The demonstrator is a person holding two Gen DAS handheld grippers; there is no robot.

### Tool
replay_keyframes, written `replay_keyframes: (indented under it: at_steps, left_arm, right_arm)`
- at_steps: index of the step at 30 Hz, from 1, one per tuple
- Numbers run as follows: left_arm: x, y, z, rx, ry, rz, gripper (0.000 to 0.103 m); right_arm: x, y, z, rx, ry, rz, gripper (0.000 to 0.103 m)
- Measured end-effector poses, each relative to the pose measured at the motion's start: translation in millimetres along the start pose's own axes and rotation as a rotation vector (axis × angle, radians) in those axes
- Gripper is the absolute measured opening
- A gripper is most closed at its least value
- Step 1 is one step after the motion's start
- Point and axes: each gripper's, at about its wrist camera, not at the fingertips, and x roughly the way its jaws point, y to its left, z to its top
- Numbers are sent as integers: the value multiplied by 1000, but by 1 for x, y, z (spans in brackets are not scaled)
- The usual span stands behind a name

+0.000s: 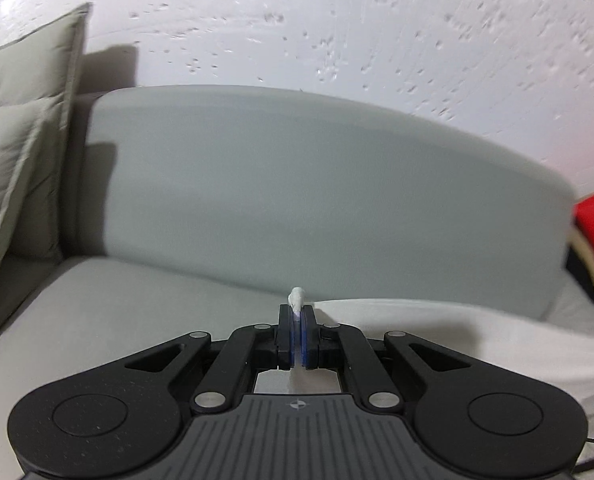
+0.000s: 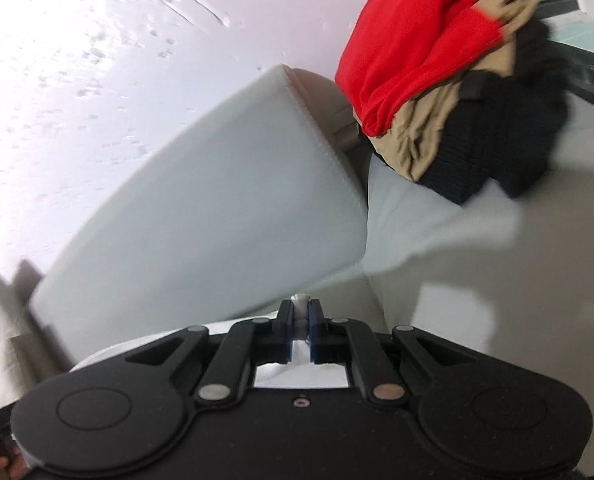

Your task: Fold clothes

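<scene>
Left hand-held gripper (image 1: 296,322) and right hand-held gripper (image 2: 299,320) both clamped on white cloth (image 1: 477,336) above sofa (image 1: 297,184) — keep edge taut, level.

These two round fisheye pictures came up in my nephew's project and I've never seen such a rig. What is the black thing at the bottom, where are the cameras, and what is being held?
The black thing is a hand-held two-finger gripper; a person carries one in each hand. Each picture comes from a camera mounted on one gripper, looking forward along its fingers.

In the left wrist view, the left gripper is shut on a pinched bit of white cloth garment, which trails to the right over the pale grey sofa seat. Behind it is the grey back cushion, with beige pillows on the left.

In the tilted right wrist view, the right gripper also pinches white cloth. Further back on the sofa lies a pile of red, tan and black clothes.
</scene>
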Motion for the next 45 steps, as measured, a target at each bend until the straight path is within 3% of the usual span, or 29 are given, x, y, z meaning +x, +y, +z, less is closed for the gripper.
replay_keyframes:
  at_steps: [4,7,13,20,24,27,28,31,32,35,39,43,45]
  left_arm:
    - [-49,10,-40,18,4,-57,3]
    - [-58,3,-83,74,49,-4,3]
    - [-75,2,-122,94,95,39,3]
    - [-85,14,-147,84,158,116,3]
    - [-91,19,-164,73,205,152,3]
    - [-95,22,-177,65,241,179,8]
    - [-96,23,-181,62,253,187,15]
    - [-121,24,-190,68,218,207,30]
    - [-131,24,-193,70,202,214,30]
    - [-160,26,-200,70,152,226,30]
    - [-182,28,-197,-1,107,149,30]
    - [-170,-4,-186,37,122,30,32]
    - [-153,-29,-182,115,131,4,33]
  right_arm:
    - [-69,-15,-13,80,18,14,7]
    - [-94,-24,-22,125,23,-3,7]
    - [-96,-53,-69,226,119,-68,7]
    - [-121,-48,-102,165,93,-48,7]
    - [-126,-49,-116,125,75,-105,7]
    - [-120,-54,-128,107,121,-151,7]
    - [-117,-55,-132,90,145,-160,8]
    - [-122,-56,-140,67,160,-181,17]
    - [-127,-54,-140,60,147,-176,20]
    - [-146,-44,-139,28,101,-149,40]
    - [-166,-31,-138,-16,56,-112,52]
    - [-139,-17,-137,-55,173,-50,49]
    - [-115,-8,-139,-87,252,-20,19]
